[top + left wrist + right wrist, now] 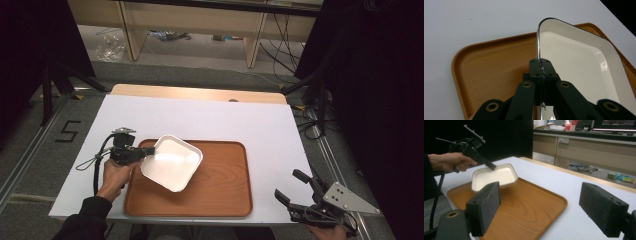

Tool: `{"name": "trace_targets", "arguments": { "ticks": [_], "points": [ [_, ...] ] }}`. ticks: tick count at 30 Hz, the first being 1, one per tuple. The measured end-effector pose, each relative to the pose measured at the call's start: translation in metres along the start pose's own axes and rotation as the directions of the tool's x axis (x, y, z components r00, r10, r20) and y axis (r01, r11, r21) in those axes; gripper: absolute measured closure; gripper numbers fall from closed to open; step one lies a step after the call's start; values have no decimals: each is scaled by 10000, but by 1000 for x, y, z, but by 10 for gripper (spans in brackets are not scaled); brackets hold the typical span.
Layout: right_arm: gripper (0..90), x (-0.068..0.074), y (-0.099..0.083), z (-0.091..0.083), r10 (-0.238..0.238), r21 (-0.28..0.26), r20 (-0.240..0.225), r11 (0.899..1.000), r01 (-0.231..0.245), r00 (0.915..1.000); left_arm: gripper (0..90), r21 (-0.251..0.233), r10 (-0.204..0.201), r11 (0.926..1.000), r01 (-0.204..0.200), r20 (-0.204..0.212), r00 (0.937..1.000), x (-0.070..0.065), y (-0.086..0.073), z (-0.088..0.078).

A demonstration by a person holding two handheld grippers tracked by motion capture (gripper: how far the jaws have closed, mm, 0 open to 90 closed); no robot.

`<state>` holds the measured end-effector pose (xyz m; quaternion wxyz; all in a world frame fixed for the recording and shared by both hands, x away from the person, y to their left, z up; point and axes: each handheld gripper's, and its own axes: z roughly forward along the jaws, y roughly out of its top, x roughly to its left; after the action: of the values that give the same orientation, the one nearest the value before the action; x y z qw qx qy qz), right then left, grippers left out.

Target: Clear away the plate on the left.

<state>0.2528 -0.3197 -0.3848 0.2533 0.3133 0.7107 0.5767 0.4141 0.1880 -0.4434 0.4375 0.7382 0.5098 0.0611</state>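
Note:
A white square dish (172,161) with a thin metal rim hangs tilted above the left part of a wooden tray (220,192). My left gripper (143,154) is shut on the dish's left rim. In the left gripper view the two black jaws meet on that rim (539,65) and the dish (579,65) stretches away to the right over the tray (496,67). My right gripper (295,187) stands open at the table's front right corner, off the tray, with nothing between its pads (486,207). From there the dish (495,178) and the left gripper (491,166) show beyond the tray (529,205).
The tray lies on a white sheet (250,125) that covers the table, whose wooden far edge (200,93) shows behind. Black stands and cables run along the floor on both sides. A wooden bench (200,25) stands further back.

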Motion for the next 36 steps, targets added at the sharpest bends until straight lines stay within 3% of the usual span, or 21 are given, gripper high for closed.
{"name": "trace_targets", "arguments": {
  "ticks": [2,5,6,11,14,18,20,26,27,32,36],
  "points": [
    [182,0,0,0,-21,-70,-14,10000,20,10000,886,14,-18,10000,18,112,9999,-5,-1,5],
    [182,0,0,0,-24,-60,-9,10000,24,10000,885,303,301,9991,-308,239,9993,-12,-3,10],
    [182,0,0,0,-27,-72,-15,10000,27,10000,885,177,164,9997,-168,221,9996,-16,-3,12],
    [182,0,0,0,-2,-51,-8,10000,2,10000,885,315,188,9993,-200,361,9992,-23,-6,18],
    [182,0,0,0,-2,-42,-4,10000,2,10000,884,675,533,9962,-553,319,9981,-30,-9,26],
    [182,0,0,0,-7,-31,1,10000,7,10000,884,769,303,9965,-337,443,9986,-36,-13,32],
    [182,0,0,0,-6,-51,-15,10000,6,10000,884,860,514,9948,-552,459,9976,-40,-14,34],
    [183,0,0,0,-16,-33,-13,10000,16,10000,876,1066,546,9925,-603,554,9970,-44,-19,40],
    [183,0,0,-1,-6,-42,-20,10000,6,10000,876,1251,765,9889,-807,383,9963,-45,-22,43],
    [183,0,0,-2,28,94,-142,10000,-27,9999,875,1491,736,9855,-806,524,9959,-47,-26,45],
    [183,-1,1,-2,16,159,-156,9999,-13,9999,857,1804,1088,9769,-1143,401,9933,-48,-28,45]
  ]
}}
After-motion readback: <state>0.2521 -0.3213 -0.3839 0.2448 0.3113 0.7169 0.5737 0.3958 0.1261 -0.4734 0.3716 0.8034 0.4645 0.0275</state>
